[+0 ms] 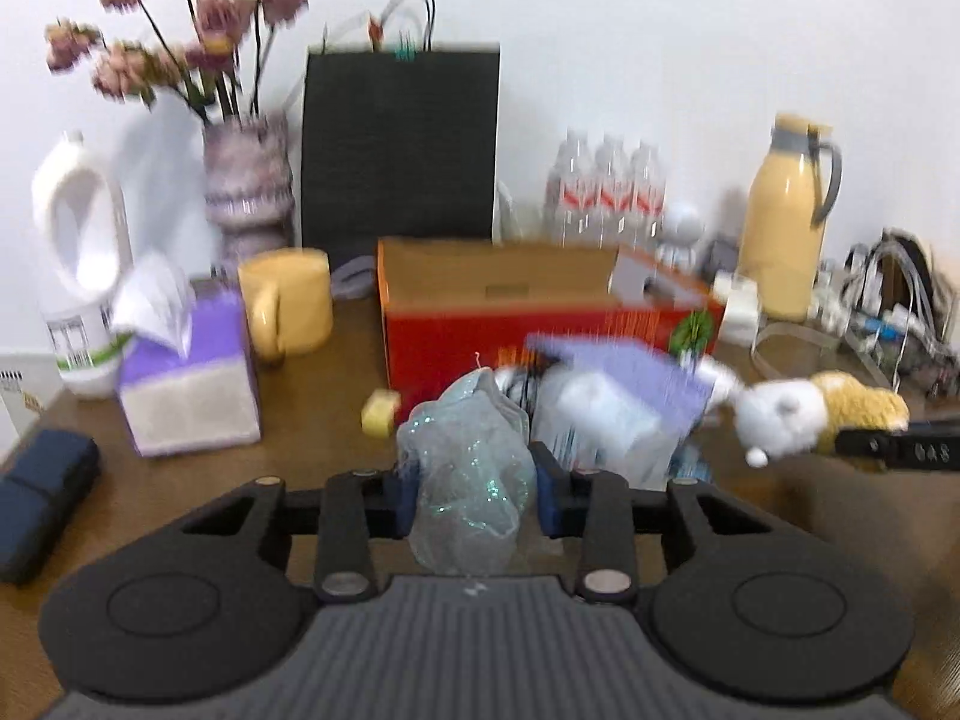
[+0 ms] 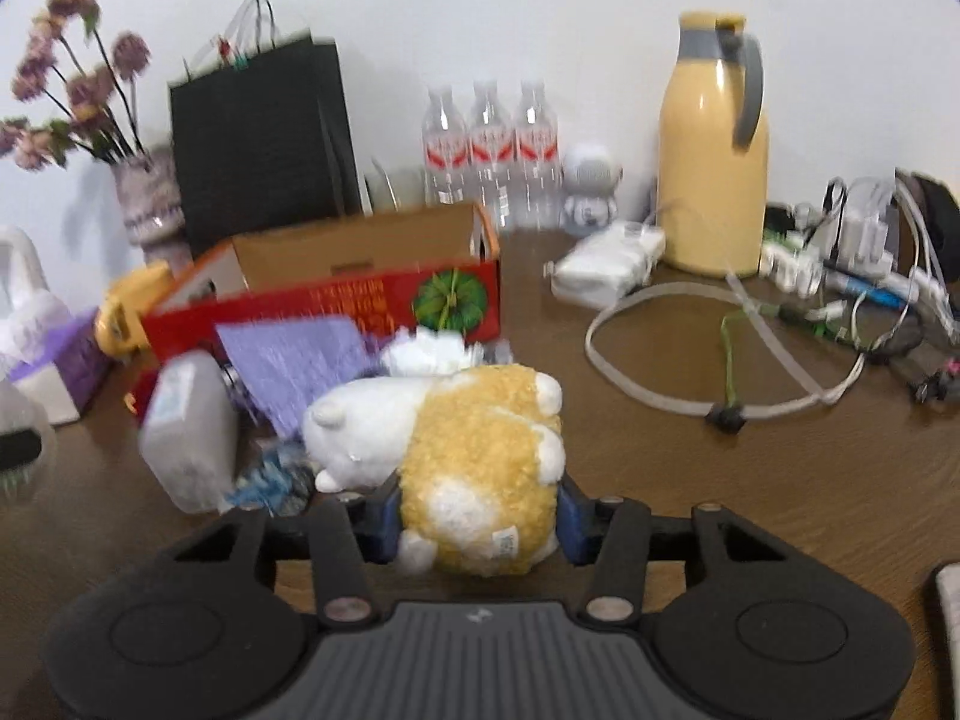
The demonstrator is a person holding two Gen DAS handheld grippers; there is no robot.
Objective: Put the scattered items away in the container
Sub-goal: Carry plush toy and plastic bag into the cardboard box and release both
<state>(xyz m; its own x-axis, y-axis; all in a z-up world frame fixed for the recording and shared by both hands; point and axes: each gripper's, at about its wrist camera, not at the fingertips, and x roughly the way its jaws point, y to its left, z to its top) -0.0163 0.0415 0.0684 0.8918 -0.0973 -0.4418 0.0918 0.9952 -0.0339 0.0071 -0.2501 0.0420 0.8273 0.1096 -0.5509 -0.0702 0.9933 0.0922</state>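
My left gripper (image 1: 474, 492) is shut on a pale blue glittery mesh pouch (image 1: 468, 468), held above the table in front of the red cardboard box (image 1: 480, 336). My right gripper (image 2: 480, 522) is shut on a yellow and white plush sheep (image 2: 468, 468), which also shows in the left wrist view (image 1: 822, 408). The box (image 2: 336, 312) is open at the top and looks empty. In front of it lie a purple packet (image 2: 294, 354), a white pack (image 2: 192, 438) and a small yellow block (image 1: 381, 411).
On the brown table stand a purple tissue box (image 1: 192, 384), a yellow mug (image 1: 288, 300), a vase of flowers (image 1: 246, 192), a black bag (image 1: 399, 144), water bottles (image 2: 492, 150), a yellow thermos (image 2: 714, 162) and tangled cables (image 2: 840, 300).
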